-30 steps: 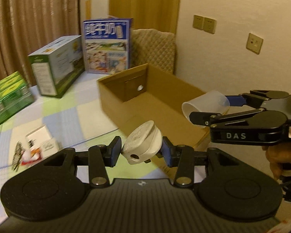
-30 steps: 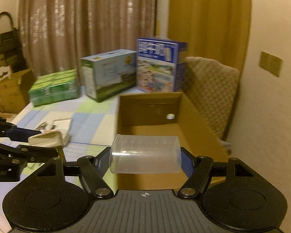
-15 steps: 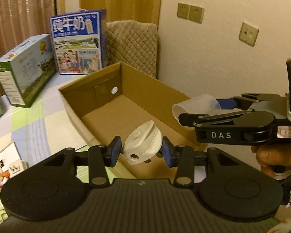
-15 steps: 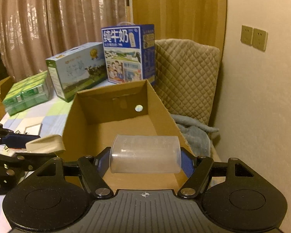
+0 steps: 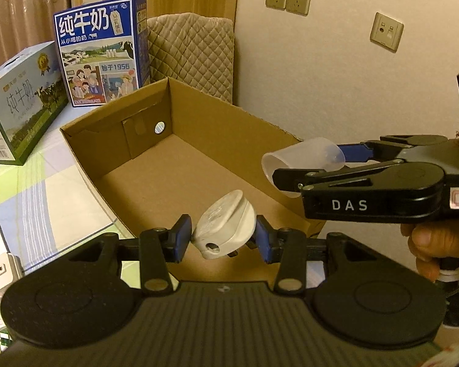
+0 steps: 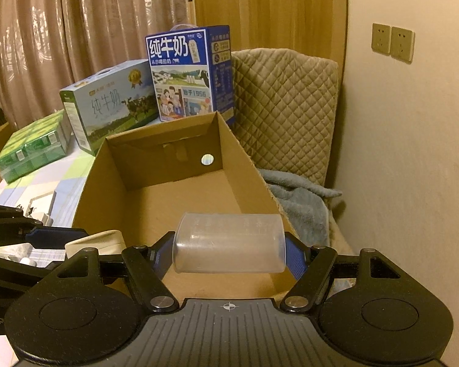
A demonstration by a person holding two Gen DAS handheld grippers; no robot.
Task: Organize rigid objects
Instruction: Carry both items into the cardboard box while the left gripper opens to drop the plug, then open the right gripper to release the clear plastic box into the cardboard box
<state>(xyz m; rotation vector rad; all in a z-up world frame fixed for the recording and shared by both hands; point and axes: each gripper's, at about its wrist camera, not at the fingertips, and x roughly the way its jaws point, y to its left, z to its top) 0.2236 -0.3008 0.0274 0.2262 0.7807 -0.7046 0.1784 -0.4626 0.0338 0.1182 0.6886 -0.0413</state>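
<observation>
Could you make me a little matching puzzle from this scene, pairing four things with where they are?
Things:
1. white plug adapter
2. clear plastic cup
3. cardboard box
4. blue milk carton

Places:
A. standing behind the box
B. clamped in the right gripper
C. open below both grippers, nothing inside
D. clamped in the left gripper

Pairs: 1-D, 2-B, 3-C, 4-A

surface: checked tablecloth (image 5: 46,202) | on it: cardboard box (image 5: 229,140); 2 milk cartons (image 6: 189,73); green pack (image 6: 30,150)
</observation>
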